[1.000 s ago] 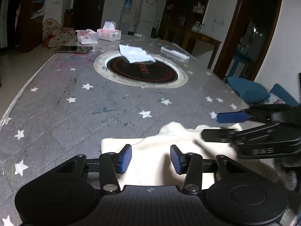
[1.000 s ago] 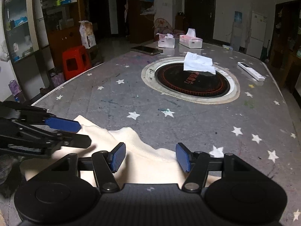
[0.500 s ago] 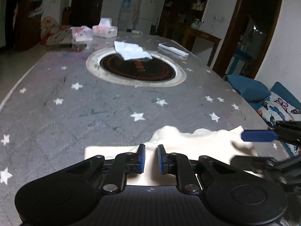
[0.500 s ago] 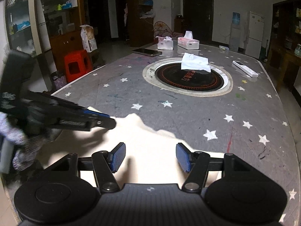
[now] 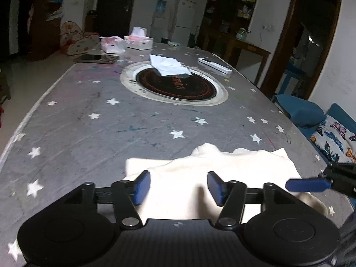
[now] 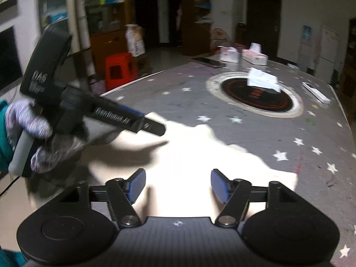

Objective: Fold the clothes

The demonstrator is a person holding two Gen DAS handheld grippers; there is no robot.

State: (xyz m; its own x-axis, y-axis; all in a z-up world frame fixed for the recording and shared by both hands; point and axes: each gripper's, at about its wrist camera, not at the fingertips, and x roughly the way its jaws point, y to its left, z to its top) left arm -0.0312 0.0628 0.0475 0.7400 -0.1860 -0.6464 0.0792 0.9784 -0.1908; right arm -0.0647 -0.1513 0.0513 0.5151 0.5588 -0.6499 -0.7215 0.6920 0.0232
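A cream garment [image 5: 222, 173] lies folded flat on the grey star-patterned table near its front edge; it also shows in the right wrist view [image 6: 200, 155]. My left gripper [image 5: 178, 188] is open and empty just above the garment's near part. My right gripper [image 6: 178, 185] is open and empty over the garment's near edge. In the right wrist view the left gripper's body [image 6: 106, 115] hovers over the garment's left side, held by a gloved hand [image 6: 29, 133]. A blue pad of the right gripper [image 5: 308, 184] shows at the garment's right edge.
A round black hotplate [image 5: 175, 84] is set into the table's middle with a white tissue [image 5: 169, 65] on it. Tissue boxes [image 5: 138, 41], a phone [image 5: 96, 58] and a white remote [image 5: 214, 65] lie at the far end. A blue sofa [image 5: 322, 124] stands right; a red stool [image 6: 120, 69] stands left.
My left gripper shut half a second ago and has opened again, wide over the garment. The right gripper has drawn back and swung left; the left gripper looks raised beside it.
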